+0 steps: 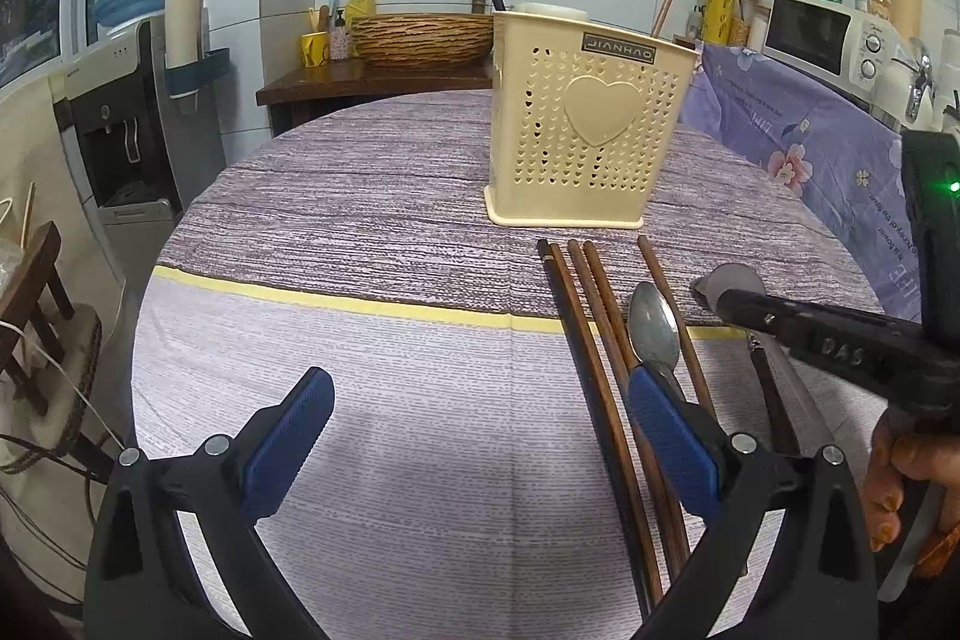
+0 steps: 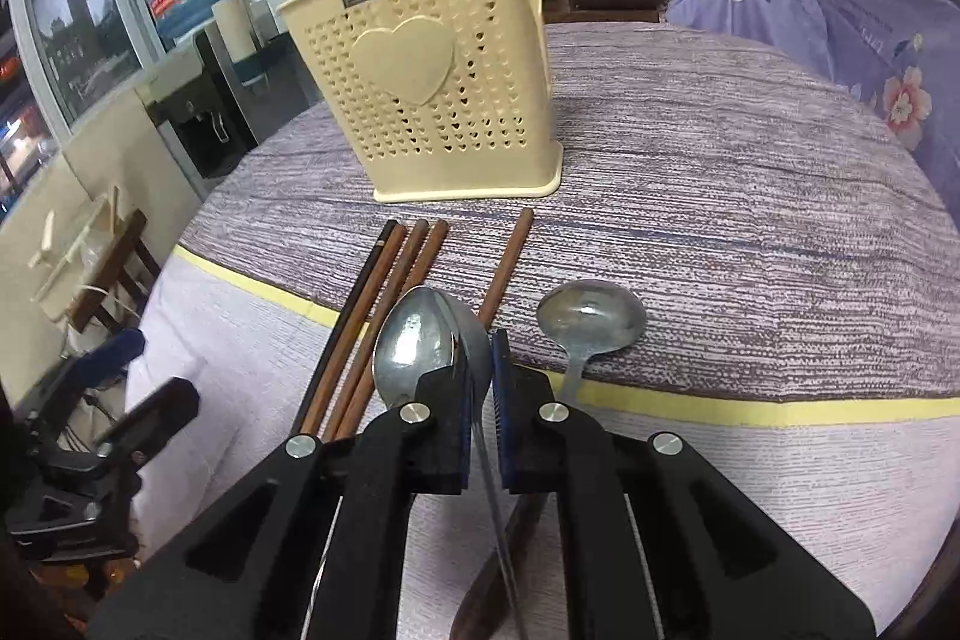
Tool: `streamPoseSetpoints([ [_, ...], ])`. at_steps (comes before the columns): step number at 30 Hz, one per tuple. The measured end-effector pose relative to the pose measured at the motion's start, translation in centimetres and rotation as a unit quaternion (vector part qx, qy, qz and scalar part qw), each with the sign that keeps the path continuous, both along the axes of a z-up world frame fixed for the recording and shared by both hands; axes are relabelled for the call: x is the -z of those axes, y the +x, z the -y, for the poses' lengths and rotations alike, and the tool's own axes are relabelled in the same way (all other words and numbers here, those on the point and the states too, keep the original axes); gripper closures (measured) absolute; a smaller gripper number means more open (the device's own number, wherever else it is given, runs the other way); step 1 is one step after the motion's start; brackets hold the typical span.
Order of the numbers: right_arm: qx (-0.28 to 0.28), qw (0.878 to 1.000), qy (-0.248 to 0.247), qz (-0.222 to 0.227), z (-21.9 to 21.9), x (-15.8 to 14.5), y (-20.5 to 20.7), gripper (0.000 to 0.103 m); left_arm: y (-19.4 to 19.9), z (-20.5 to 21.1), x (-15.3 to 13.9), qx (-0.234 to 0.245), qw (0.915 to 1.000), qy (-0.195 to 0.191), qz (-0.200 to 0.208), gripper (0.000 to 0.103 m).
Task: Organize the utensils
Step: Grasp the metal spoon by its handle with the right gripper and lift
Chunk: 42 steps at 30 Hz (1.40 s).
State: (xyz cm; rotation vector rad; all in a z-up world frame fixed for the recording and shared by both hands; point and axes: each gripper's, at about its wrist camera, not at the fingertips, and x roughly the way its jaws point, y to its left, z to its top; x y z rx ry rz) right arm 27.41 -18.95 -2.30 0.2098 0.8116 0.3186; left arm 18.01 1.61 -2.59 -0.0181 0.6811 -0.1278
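Tabletop: left gripper spread; right gripper (level) clamps knife.

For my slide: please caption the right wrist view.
Right gripper clamps a knife in front of the cream utensil holder.

The chopsticks run under the right gripper, their near ends hidden. The knife leaves the bottom edge, its handle unseen

Holder behind chopsticks; spoon among them, ladle to right.
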Motion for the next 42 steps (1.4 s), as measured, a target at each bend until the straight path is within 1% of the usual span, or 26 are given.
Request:
streamPoseSetpoints([
  [2, 0.019, 1.0, 0.011, 0.006, 1.4, -0.4, -0.2, 0.096, 0.1, 0.3, 0.1, 0.004, 1.0, 0.005, -0.001, 0.006],
  [4, 0.048, 0.999, 0.01, 0.013, 3.0, -0.7, -0.4, 0.096, 0.3, 0.4, 0.4, 0.005, 0.9999, 0.007, -0.006, 0.006],
  [6, 0.075, 0.997, 0.012, 0.009, 4.7, -0.6, -0.2, 0.096, 0.8, 0.6, 0.5, 0.008, 0.9998, 0.003, -0.016, 0.006],
  [8, 0.099, 0.995, 0.012, -0.001, 6.1, 0.0, -0.1, 0.096, 1.4, 0.9, 0.8, 0.014, 0.9995, 0.001, -0.028, 0.011],
  [9, 0.106, 0.994, 0.012, -0.006, 6.7, 0.3, 0.0, 0.096, 1.6, 1.2, 1.0, 0.019, 0.9992, 0.003, -0.034, 0.016],
  [11, 0.116, 0.993, 0.013, -0.016, 7.4, 0.9, 0.2, 0.096, 2.0, 2.0, 1.3, 0.029, 0.9986, 0.01, -0.043, 0.021],
  [13, 0.121, 0.992, 0.014, -0.021, 7.7, 1.4, 0.2, 0.096, 2.3, 2.8, 1.9, 0.035, 0.9976, 0.024, -0.054, 0.031],
  [16, 0.122, 0.992, 0.016, -0.02, 8.0, 1.7, 0.0, 0.096, 2.6, 3.5, 2.5, 0.043, 0.9963, 0.03, -0.068, 0.036],
  [18, 0.126, 0.992, 0.014, -0.015, 8.3, 1.7, -0.3, 0.096, 2.6, 3.8, 2.8, 0.04, 0.9961, 0.04, -0.068, 0.037],
  [20, 0.125, 0.992, 0.004, -0.016, 8.2, 1.7, -0.3, 0.094, 2.6, 3.7, 2.8, 0.037, 0.9961, 0.037, -0.071, 0.039],
  [21, 0.126, 0.992, 0.003, -0.018, 8.3, 1.8, -0.2, 0.092, 2.5, 3.6, 2.8, 0.036, 0.9961, 0.036, -0.072, 0.039],
  [22, 0.126, 0.992, 0.001, -0.02, 8.3, 1.9, -0.3, 0.084, 2.5, 3.5, 2.8, 0.035, 0.9962, 0.035, -0.072, 0.039],
  [23, 0.126, 0.992, 0.0, -0.019, 8.3, 1.8, -0.1, 0.068, 2.4, 3.4, 2.7, 0.032, 0.9964, 0.034, -0.071, 0.039],
  [24, 0.127, 0.992, -0.003, -0.019, 8.3, 1.8, -0.2, 0.058, 2.2, 3.3, 2.6, 0.029, 0.9966, 0.033, -0.069, 0.039],
  [25, 0.13, 0.991, -0.006, -0.015, 8.3, 1.7, -0.3, 0.044, 2.2, 3.1, 2.5, 0.027, 0.9969, 0.033, -0.066, 0.039],
  [28, 0.127, 0.992, -0.018, -0.009, 8.1, 1.4, -0.3, 0.044, 2.3, 2.8, 2.5, 0.022, 0.9969, 0.032, -0.068, 0.039],
  [30, 0.125, 0.992, -0.024, -0.009, 8.1, 1.4, -0.3, 0.043, 2.5, 3.0, 2.6, 0.024, 0.9964, 0.039, -0.072, 0.039],
  [35, 0.126, 0.991, -0.035, -0.008, 8.3, 1.2, -0.6, 0.038, 3.0, 3.6, 3.1, 0.033, 0.995, 0.046, -0.083, 0.04],
  [37, 0.127, 0.991, -0.041, -0.006, 8.4, 1.1, -0.7, 0.037, 3.2, 3.8, 3.3, 0.03, 0.9942, 0.063, -0.081, 0.039],
  [39, 0.129, 0.99, -0.053, -0.004, 8.6, 1.0, -0.9, 0.037, 3.6, 3.3, 3.2, 0.028, 0.994, 0.062, -0.086, 0.04],
  [41, 0.129, 0.99, -0.058, -0.005, 9.1, 0.9, -1.1, 0.037, 4.1, 2.3, 3.2, 0.016, 0.9939, 0.066, -0.087, 0.04],
  [42, 0.127, 0.99, -0.062, -0.007, 9.3, 0.9, -1.2, 0.037, 4.4, 1.8, 3.2, 0.016, 0.994, 0.061, -0.09, 0.039],
])
